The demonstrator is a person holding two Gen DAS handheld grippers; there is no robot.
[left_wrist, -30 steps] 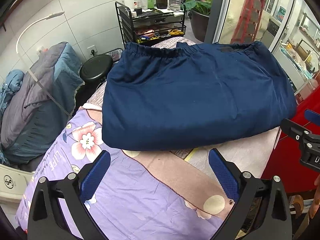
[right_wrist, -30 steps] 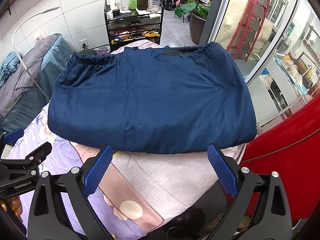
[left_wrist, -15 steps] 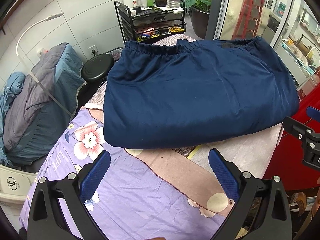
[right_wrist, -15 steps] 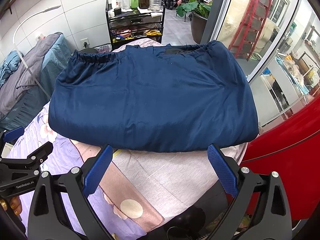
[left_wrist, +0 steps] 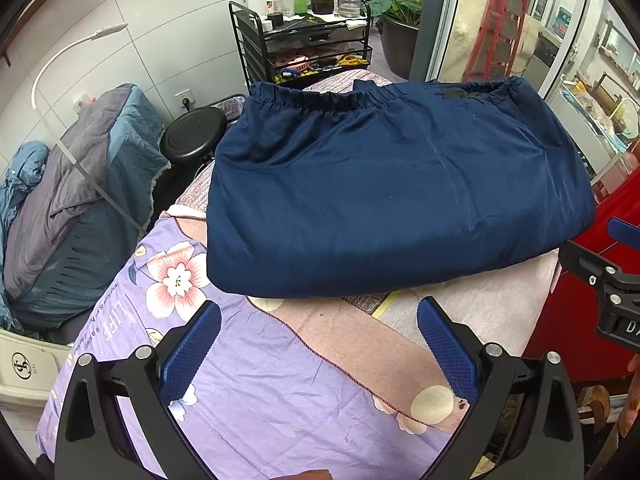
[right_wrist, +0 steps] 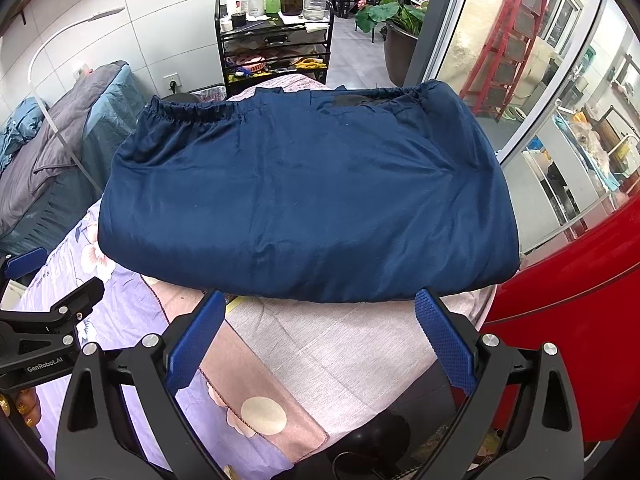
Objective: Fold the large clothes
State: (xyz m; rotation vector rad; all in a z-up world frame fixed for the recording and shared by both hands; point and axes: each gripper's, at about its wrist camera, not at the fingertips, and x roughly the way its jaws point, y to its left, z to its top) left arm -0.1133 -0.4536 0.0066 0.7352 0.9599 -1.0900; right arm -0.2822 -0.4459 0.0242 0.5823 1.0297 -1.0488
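Note:
A folded navy blue garment [left_wrist: 392, 196] with an elastic waistband at its far edge lies flat on the cloth-covered table [left_wrist: 256, 392]. It also shows in the right wrist view [right_wrist: 308, 204]. My left gripper [left_wrist: 320, 320] is open and empty, just short of the garment's near fold, toward its left half. My right gripper [right_wrist: 320, 312] is open and empty, its fingertips [right_wrist: 430, 312] at the near fold, toward the right half. Each gripper shows at the edge of the other's view.
The table carries a purple floral sheet [left_wrist: 168, 280] and a grey-pink cloth [right_wrist: 344, 352]. A black stool [left_wrist: 194, 138] and a grey-blue bed [left_wrist: 68, 208] stand left. A black trolley [left_wrist: 308, 40] with bottles is behind. A red surface [right_wrist: 580, 320] is right.
Both grippers have edged forward toward the garment's near fold; the garment looks a little larger in both views. Both stay open.

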